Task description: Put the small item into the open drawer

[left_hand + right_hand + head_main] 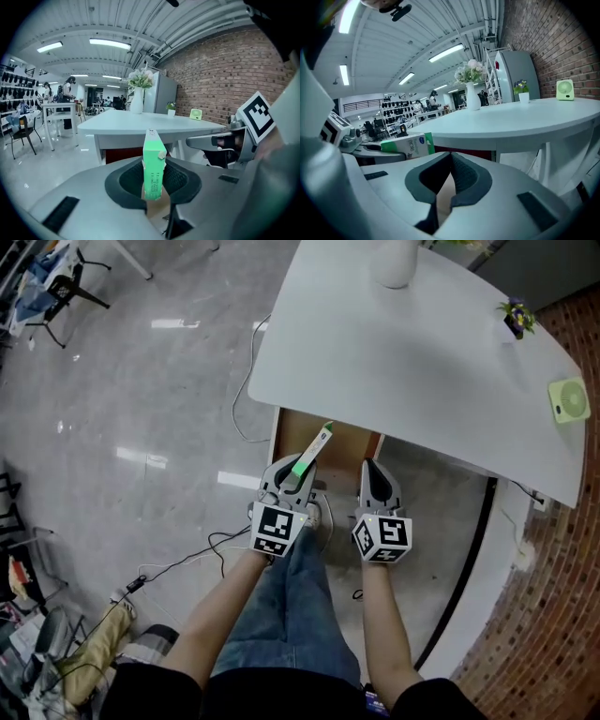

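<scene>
My left gripper [298, 470] is shut on a small green and white box [314, 451], which sticks up and forward from between the pads. In the left gripper view the box [152, 164] stands on end between the dark pads [180, 180]. Just ahead, under the edge of the white table [422, 352], is the open drawer [349, 442] with its brown wooden floor. The box's far end hangs over the drawer's front part. To its right, my right gripper [375, 472] is level with the left one, shut with nothing in it [450, 157]. From the right gripper view the box [408, 144] shows at the left.
On the table stand a white vase of flowers [394, 263], a small potted plant [514, 317] and a green fan [568, 399]. Cables [187, 559] trail over the glossy floor at the left. A brick wall [562, 596] runs along the right. My legs in jeans [291, 615] are below the grippers.
</scene>
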Demonstrator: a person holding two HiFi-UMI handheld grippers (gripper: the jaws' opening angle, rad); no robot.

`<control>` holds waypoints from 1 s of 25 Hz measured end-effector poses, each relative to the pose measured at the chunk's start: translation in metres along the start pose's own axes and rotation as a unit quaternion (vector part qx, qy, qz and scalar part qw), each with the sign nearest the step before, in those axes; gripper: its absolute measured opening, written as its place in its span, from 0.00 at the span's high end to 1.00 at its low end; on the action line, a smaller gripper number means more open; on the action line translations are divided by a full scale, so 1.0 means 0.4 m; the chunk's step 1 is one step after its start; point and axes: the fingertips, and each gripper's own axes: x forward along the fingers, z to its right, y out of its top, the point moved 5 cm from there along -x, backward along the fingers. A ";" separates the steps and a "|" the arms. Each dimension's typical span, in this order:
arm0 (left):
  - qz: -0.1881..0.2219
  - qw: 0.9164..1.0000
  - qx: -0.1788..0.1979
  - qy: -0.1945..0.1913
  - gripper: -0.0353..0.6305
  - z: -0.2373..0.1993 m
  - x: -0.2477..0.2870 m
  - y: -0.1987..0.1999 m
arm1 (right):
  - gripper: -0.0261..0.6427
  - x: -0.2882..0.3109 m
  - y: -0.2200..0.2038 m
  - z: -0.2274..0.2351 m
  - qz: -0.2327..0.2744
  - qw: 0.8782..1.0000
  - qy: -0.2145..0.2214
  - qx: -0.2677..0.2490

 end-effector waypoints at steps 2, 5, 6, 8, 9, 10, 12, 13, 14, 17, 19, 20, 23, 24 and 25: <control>-0.009 1.000 -0.003 -0.002 0.82 -0.002 0.035 -0.044 | 0.96 0.033 -0.039 0.005 -0.008 1.000 0.006 -0.004; -0.023 1.000 -0.009 -0.004 0.82 0.000 0.075 -0.110 | 0.96 0.071 -0.096 0.006 -0.020 1.000 0.016 -0.010; -0.027 1.000 -0.011 -0.004 0.82 0.000 0.089 -0.128 | 0.96 0.084 -0.112 0.007 -0.023 0.999 0.018 -0.013; -0.034 0.999 -0.014 -0.002 0.82 -0.004 0.117 -0.155 | 0.96 0.107 -0.137 0.014 -0.026 0.999 0.020 -0.017; -0.037 0.999 -0.017 -0.001 0.82 -0.006 0.132 -0.165 | 0.96 0.117 -0.148 0.019 -0.028 0.999 0.020 -0.017; -0.040 0.999 -0.020 0.001 0.82 -0.009 0.146 -0.175 | 0.96 0.127 -0.158 0.024 -0.030 0.999 0.018 -0.017; -0.050 0.998 -0.027 0.008 0.82 -0.018 0.176 -0.193 | 0.96 0.147 -0.175 0.033 -0.034 0.999 0.016 -0.017; -0.055 0.998 -0.032 0.012 0.82 -0.023 0.193 -0.203 | 0.96 0.160 -0.182 0.037 -0.037 0.999 0.015 -0.018; -0.062 0.997 -0.038 0.015 0.82 -0.028 0.210 -0.214 | 0.96 0.172 -0.189 0.040 -0.040 0.999 0.014 -0.018; -0.085 0.995 -0.047 0.023 0.82 -0.040 0.251 -0.239 | 0.96 0.209 -0.206 0.045 -0.049 0.999 0.013 -0.019; -0.102 0.993 -0.050 0.030 0.82 -0.048 0.272 -0.250 | 0.96 0.226 -0.213 0.048 -0.053 0.998 0.011 -0.020; -0.111 0.992 -0.052 0.032 0.82 -0.052 0.282 -0.257 | 0.96 0.233 -0.216 0.050 -0.055 0.998 0.010 -0.020; -0.137 0.988 -0.055 0.039 0.81 -0.063 0.308 -0.281 | 0.96 0.245 -0.227 0.055 -0.059 0.998 0.006 -0.014; -0.145 0.987 -0.057 0.039 0.81 -0.066 0.315 -0.290 | 0.96 0.248 -0.232 0.057 -0.060 0.998 0.004 -0.011; -0.153 0.986 -0.059 0.039 0.81 -0.067 0.320 -0.298 | 0.96 0.251 -0.237 0.059 -0.062 0.998 0.002 -0.008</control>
